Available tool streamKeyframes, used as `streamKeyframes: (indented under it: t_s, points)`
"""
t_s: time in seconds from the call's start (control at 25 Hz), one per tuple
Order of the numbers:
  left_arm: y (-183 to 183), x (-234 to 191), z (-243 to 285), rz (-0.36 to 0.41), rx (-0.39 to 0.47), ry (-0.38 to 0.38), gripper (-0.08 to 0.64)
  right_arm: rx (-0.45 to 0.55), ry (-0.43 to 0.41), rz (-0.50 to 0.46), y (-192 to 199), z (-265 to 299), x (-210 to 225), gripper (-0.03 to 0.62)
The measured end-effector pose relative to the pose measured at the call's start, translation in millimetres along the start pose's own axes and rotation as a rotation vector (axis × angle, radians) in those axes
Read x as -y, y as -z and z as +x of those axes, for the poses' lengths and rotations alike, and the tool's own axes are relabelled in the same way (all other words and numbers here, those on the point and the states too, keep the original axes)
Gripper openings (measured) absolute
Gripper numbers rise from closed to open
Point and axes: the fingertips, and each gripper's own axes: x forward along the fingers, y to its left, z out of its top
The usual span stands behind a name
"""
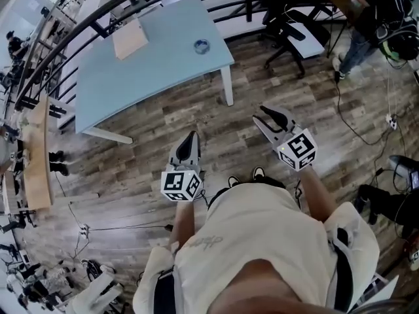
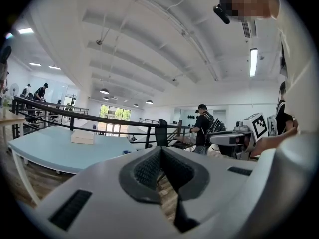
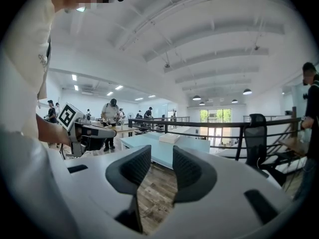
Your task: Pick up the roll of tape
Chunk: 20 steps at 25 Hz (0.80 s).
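The roll of tape is a small blue-grey ring lying flat near the right end of a pale blue table. In the left gripper view the tape shows as a tiny blue spot on the table edge. Both grippers hover over the wooden floor, well short of the table. My left gripper has its pads together with nothing between them. My right gripper stands open and empty, pointing towards the table.
A cardboard box sits on the table's far side. A black railing runs behind it. An office chair and a standing person are at the right. Cables trail across the floor.
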Motion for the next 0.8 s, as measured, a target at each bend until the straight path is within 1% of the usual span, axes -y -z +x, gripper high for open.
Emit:
streamKeyframes:
  t_s: [0.48,0.64,0.8]
  points:
    - [9.7,-23.5,-3.6,-0.022,-0.011,0.052,0.018,-0.037,0.03,0.012,13.4,13.8,-24.6,0.126]
    - [19.5,-27.1,4.8,-0.041,-0.031,0.05,0.018,-0.048,0.03,0.026,19.2,17.2,-20.0,0.126]
    - [25.5,-33.7,20.0,-0.049,-0.045,0.031,0.018,-0.059,0.011,0.041,28.4,31.7,-5.9,0.126]
